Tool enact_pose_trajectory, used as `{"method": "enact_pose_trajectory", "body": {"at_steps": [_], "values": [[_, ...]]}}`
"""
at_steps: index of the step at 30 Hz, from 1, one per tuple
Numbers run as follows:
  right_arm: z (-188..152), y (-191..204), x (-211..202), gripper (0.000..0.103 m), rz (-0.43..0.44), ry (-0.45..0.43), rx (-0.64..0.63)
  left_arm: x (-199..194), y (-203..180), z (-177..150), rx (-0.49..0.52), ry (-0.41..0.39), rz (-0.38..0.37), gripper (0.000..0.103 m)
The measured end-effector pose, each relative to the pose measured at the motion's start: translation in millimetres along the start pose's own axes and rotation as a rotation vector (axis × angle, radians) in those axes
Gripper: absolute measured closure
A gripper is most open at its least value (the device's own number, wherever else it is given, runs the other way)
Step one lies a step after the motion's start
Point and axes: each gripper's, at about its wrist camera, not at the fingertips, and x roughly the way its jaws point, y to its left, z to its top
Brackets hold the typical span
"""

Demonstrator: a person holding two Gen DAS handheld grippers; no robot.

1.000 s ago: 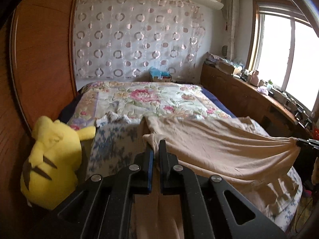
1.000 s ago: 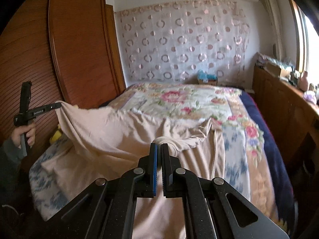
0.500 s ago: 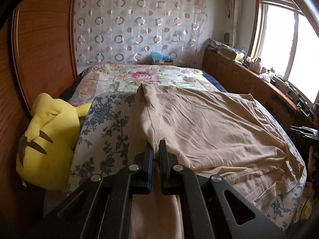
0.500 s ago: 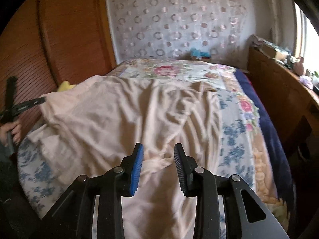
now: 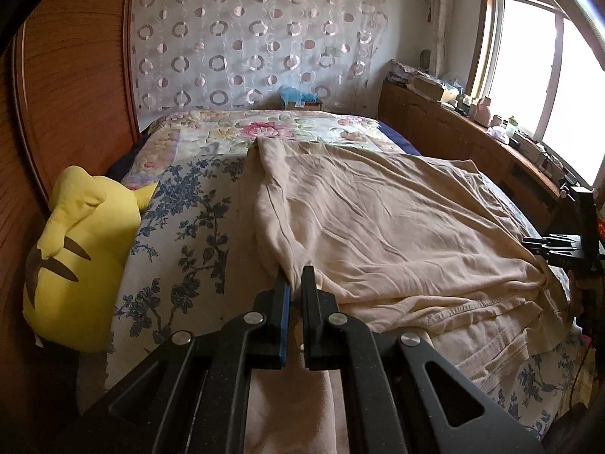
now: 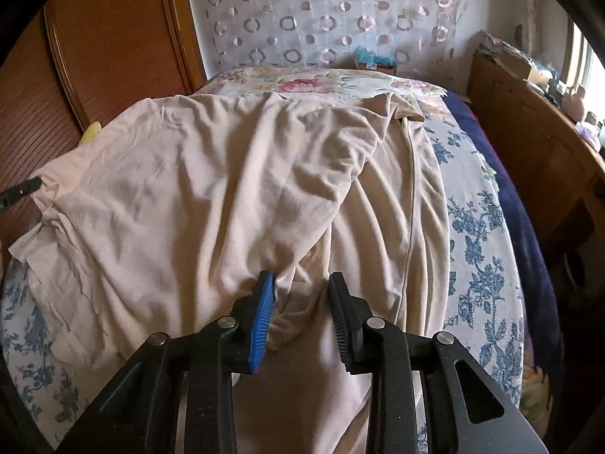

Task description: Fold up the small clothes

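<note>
While the left gripper [image 5: 296,276] pinches the wrinkled beige garment [image 5: 397,234], the right gripper [image 6: 300,283] gapes wide.

Your left wrist camera sits low at the bed's [image 5: 189,227] foot edge near its left corner, facing up the bed toward the circle-patterned curtain [image 5: 245,38], close over the beige garment [image 5: 378,227]. Your right wrist camera looks from the same foot edge nearer the right corner, tipped down more steeply onto the garment. Both views share the garment, the floral bedding, the curtain and the wooden wardrobe [image 6: 113,38].
</note>
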Motion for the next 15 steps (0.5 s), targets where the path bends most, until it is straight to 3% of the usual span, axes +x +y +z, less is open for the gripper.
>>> {"method": "enact_pose_trajectory", "body": {"at_steps": [9,15], "values": [[-13,-7,-28,0.078,0.026,-0.057,0.023,-3,-2,0,0.006,-0.007,-0.009,0.098],[-10,-1,-12,0.086,0.011,-0.013,0.003,-3,-3,0,0.003,-0.005,-0.013,0.098]]}}
